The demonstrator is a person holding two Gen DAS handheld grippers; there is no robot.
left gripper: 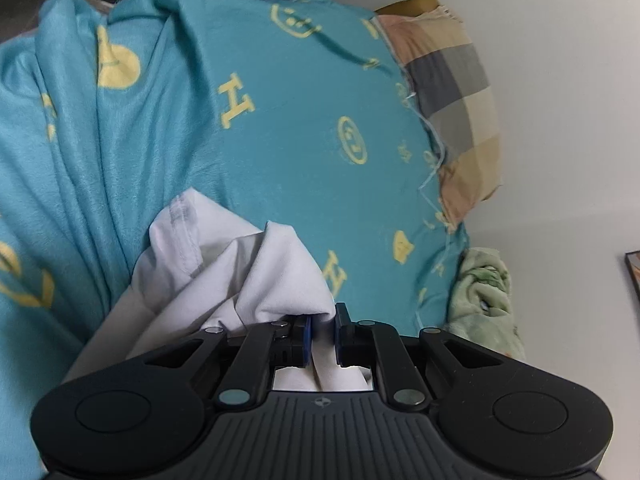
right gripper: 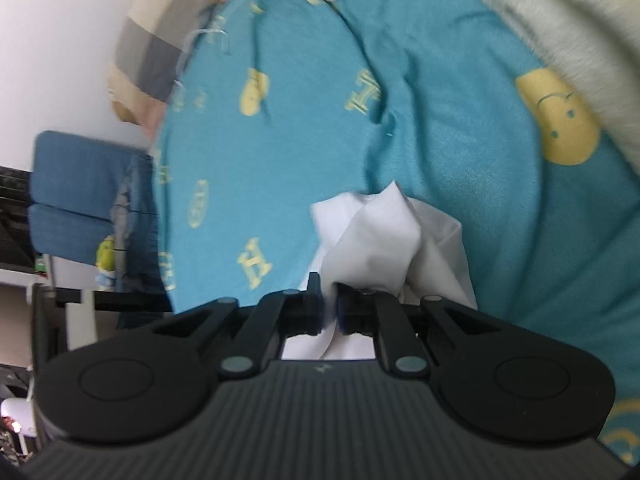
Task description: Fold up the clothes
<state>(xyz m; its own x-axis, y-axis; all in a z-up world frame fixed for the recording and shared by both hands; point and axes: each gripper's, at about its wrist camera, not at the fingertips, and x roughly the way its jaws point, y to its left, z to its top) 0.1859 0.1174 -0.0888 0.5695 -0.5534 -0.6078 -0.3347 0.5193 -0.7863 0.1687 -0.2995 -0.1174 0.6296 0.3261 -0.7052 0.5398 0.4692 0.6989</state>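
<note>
Both tools have cloth. My left tool (left gripper: pixel 323 334) is clamped on a bunched fold of the white garment (left gripper: pixel 240 276) — fabric runs through the jaws and spills ahead and to its left. My right tool (right gripper: pixel 329 308) pinches another part of the same garment (right gripper: pixel 384 236), bunching up just ahead and to its right. It hangs crumpled over the teal bedspread (left gripper: pixel 280 100), nothing flat yet. I'd judge we're early — no fold visible, spreading and all the folding still to do.
</note>
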